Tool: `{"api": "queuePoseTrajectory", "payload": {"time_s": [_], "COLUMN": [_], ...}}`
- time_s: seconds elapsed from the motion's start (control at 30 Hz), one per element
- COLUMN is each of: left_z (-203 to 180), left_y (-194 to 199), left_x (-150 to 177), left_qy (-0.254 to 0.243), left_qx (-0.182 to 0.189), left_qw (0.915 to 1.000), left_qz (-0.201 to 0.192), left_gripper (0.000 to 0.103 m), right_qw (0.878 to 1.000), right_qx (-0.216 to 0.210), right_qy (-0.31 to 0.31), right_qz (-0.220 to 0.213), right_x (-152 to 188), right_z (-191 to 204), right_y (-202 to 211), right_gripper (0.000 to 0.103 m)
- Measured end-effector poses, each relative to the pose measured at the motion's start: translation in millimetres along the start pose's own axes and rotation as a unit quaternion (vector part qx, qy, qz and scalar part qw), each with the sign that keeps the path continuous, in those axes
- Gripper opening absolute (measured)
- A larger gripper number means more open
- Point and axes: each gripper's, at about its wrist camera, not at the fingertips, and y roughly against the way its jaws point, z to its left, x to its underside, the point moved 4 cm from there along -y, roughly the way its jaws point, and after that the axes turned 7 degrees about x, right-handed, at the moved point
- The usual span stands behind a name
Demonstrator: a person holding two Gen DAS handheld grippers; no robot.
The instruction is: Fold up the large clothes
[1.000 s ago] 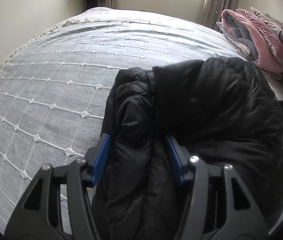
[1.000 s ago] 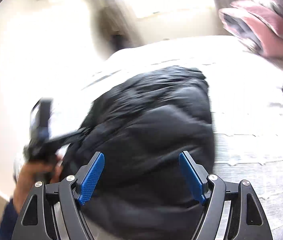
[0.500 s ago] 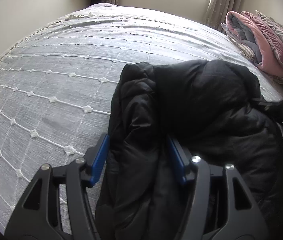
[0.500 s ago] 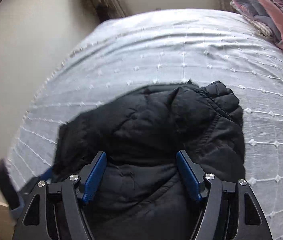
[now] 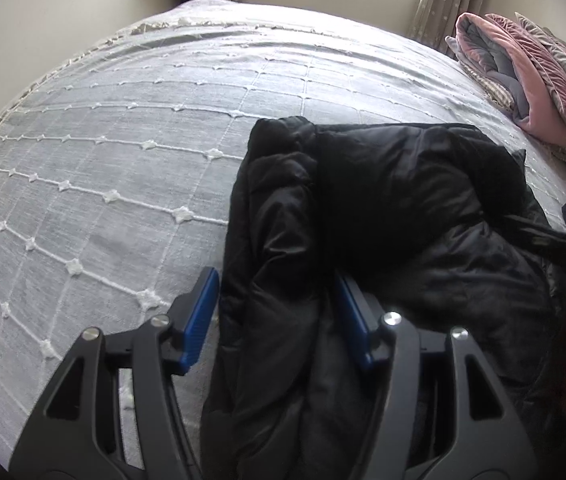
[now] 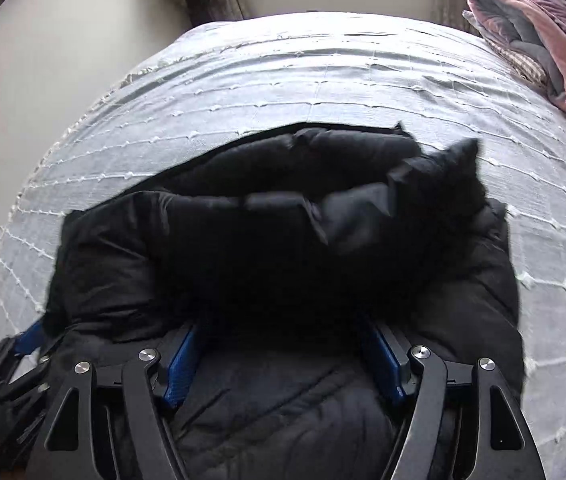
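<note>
A black puffer jacket (image 5: pixel 395 216) lies bunched and partly folded on the grey bedspread (image 5: pixel 131 168). My left gripper (image 5: pixel 279 312) is open, its blue fingers (image 5: pixel 201 316) on either side of a thick fold at the jacket's left edge. In the right wrist view the jacket (image 6: pixel 283 240) fills the middle, and my right gripper (image 6: pixel 283 360) is open, pressed low into it with padding between the fingers. The left gripper also shows in the right wrist view at the lower left (image 6: pixel 15 364).
A stack of folded pink and grey blankets (image 5: pixel 523 80) lies at the bed's far right, also in the right wrist view (image 6: pixel 539 32). Curtains and a window stand behind the bed. The bed's left edge drops off by the wall.
The right gripper has swung over and come down low onto the jacket, which now fills its view. The left gripper has stayed around the same fold.
</note>
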Motion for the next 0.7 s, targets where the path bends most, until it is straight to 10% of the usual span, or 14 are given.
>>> {"api": "queuePoseTrajectory", "payload": {"time_s": [0.1, 0.3, 0.7], "left_z": [0.6, -12.1, -26.0], "left_y": [27.6, 76.2, 34.7], "left_x": [-5.3, 9.2, 33.1], "left_qy": [-0.001, 0.033, -0.028], "left_qx": [0.007, 0.151, 0.037], "left_qw": [0.9999, 0.9874, 0.9989], "left_qz": [-0.011, -0.034, 0.003], "left_gripper": [0.060, 0.064, 0.066], "right_qw": [0.998, 0.995, 0.999], "right_qx": [-0.046, -0.056, -0.029], "right_qy": [-0.032, -0.062, -0.038], "right_qz": [-0.039, -0.053, -0.024], "right_x": [18.6, 79.2, 117.4], "right_z": [-17.1, -50.8, -32.5], "right_y": [58.5, 119.8, 83.0], "right_gripper": [0.074, 0.074, 0.076]}}
